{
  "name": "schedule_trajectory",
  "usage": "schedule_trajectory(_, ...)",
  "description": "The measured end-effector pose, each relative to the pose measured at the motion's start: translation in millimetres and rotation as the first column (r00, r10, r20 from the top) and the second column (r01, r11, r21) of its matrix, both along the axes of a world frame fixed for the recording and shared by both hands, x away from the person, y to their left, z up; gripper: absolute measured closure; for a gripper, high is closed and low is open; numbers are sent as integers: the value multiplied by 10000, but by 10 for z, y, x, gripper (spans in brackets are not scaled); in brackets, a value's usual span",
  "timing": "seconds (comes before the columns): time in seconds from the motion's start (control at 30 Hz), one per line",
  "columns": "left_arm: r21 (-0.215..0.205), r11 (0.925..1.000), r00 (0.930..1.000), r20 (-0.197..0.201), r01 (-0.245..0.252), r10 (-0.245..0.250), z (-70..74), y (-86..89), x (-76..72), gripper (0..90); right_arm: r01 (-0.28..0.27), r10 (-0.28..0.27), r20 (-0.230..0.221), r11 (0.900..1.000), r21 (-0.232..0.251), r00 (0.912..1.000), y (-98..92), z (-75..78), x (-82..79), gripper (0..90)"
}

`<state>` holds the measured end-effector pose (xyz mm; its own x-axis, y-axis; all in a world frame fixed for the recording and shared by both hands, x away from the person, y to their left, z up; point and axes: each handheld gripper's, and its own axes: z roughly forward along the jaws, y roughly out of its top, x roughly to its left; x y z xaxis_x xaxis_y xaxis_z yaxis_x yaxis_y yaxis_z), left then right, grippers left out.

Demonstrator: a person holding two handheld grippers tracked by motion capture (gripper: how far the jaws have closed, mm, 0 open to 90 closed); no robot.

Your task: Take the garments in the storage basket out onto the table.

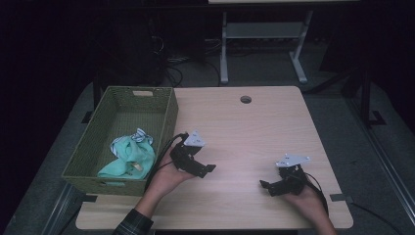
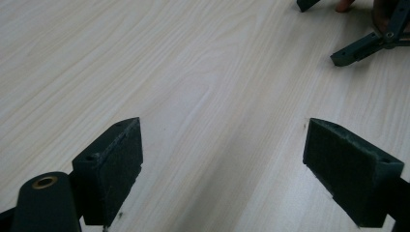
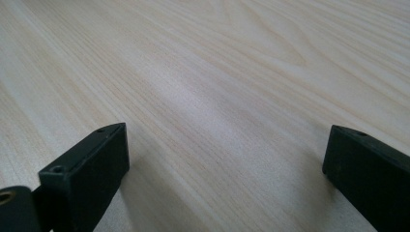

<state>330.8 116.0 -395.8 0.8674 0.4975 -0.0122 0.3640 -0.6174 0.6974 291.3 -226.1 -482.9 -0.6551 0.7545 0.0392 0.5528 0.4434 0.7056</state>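
Both grippers rest low over a light wooden table (image 1: 244,132). My left gripper (image 1: 204,171) sits near the table's front left, beside a green woven basket (image 1: 166,115), and is open with nothing between its jaws (image 2: 222,164). My right gripper (image 1: 265,187) sits near the front right, open too, with bare wood between its jaws (image 3: 225,169). In the left gripper view, the right gripper's fingers (image 2: 353,50) show at the top right. Inside the basket lies a crumpled mint-green cloth (image 1: 134,156) with a striped piece on top.
A round cable hole (image 1: 245,99) is in the table near its far edge. Beyond the table stand the white legs of another desk (image 1: 224,54) and cables on a dark floor. The basket takes up the table's left side.
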Motion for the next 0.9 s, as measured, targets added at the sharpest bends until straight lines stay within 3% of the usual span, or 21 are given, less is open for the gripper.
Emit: schedule_trajectory(0.9, -280, 9992, 9995, 9, 301, -301, 332, 64, 97, 136, -7, 7, 10, 10000, -1, 10000, 0, 0, 1, 24)
